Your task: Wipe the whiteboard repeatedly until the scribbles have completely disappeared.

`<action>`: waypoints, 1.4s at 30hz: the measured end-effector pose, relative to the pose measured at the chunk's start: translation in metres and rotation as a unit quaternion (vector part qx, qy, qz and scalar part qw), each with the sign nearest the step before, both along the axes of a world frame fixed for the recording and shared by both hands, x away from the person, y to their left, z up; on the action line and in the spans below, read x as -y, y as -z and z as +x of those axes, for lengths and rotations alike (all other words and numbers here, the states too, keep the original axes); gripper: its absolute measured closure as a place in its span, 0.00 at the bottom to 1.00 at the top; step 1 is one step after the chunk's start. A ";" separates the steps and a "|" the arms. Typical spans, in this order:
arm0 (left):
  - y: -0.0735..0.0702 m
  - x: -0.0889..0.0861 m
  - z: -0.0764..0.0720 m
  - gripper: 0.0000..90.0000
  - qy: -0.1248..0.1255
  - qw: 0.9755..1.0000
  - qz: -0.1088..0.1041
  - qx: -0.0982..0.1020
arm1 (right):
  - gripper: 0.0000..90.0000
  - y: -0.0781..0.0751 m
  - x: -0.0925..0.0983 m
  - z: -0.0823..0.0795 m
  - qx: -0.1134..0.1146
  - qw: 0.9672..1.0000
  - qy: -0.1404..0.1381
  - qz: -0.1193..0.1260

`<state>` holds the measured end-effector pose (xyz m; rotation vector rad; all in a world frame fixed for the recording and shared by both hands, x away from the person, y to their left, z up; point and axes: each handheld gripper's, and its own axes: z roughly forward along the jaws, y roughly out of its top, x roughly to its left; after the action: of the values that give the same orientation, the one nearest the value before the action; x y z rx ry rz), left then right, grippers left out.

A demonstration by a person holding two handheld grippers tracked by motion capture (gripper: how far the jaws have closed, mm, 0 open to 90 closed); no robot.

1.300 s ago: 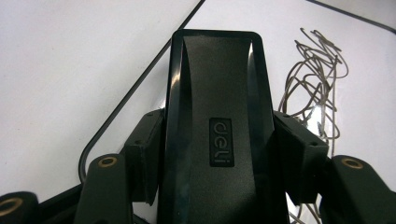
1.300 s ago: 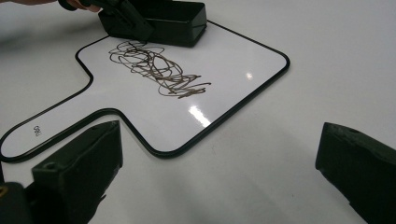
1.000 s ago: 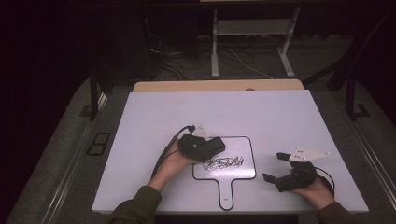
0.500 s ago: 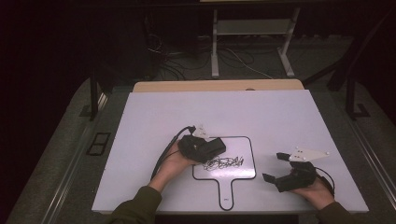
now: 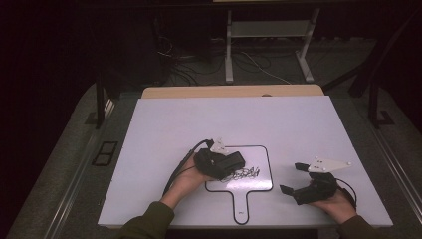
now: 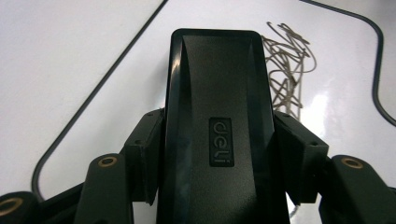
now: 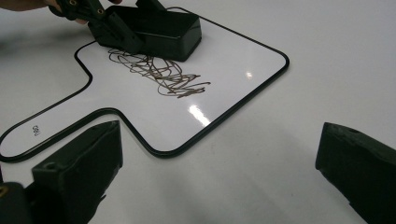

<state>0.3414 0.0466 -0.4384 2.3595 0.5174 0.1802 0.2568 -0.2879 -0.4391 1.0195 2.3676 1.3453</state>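
A small white paddle-shaped whiteboard [image 5: 263, 169] with a black border lies flat near the table's front middle. A dark scribble [image 5: 244, 174] crosses its middle. My left gripper [image 5: 230, 163] is shut on a black "deli" eraser [image 6: 217, 116], which it holds flat on the board at the scribble's left end [image 6: 285, 70]. In the right gripper view the eraser [image 7: 163, 28] sits just behind the scribble [image 7: 159, 72]. My right gripper [image 5: 292, 178] rests on the table to the right of the board. Its jaws are wide apart with nothing between them [image 7: 222, 140].
The white tabletop [image 5: 199, 124] stretches bare behind and to the left of the board. A wooden strip [image 5: 229, 91] runs along its far edge. Beyond it, cables [image 5: 259, 64] and a metal stand [image 5: 268, 30] are on the dark floor. The board's handle [image 5: 241, 204] points at the front edge.
My left gripper has slid the eraser a little to the right and nearer, further onto the scribble. The right gripper has not moved.
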 end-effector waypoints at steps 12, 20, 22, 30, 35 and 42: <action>-0.003 0.011 -0.017 0.43 0.027 0.999 0.011 0.012 | 0.00 0.000 0.000 0.000 0.001 1.000 0.000 0.000; -0.006 -0.013 0.008 0.43 -0.022 1.000 0.007 0.008 | 0.00 0.000 0.001 0.000 0.001 1.000 0.000 0.001; -0.003 -0.018 0.013 0.43 -0.031 0.999 0.010 0.004 | 0.00 0.000 0.000 0.000 0.001 1.000 -0.001 0.000; -0.001 -0.011 0.008 0.43 -0.015 1.000 0.010 0.001 | 0.00 0.000 0.000 0.000 0.001 1.000 0.000 0.000; -0.003 0.001 -0.004 0.43 0.016 1.000 0.025 0.006 | 0.00 -0.001 0.000 0.000 0.001 1.000 0.000 0.000; -0.003 0.014 -0.018 0.43 0.049 0.998 0.029 0.015 | 0.00 0.000 0.000 0.000 0.002 1.000 -0.001 -0.001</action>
<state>0.3233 0.0330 -0.4352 2.4291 0.3858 0.1890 0.2565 -0.2880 -0.4387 1.0145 2.3667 1.3439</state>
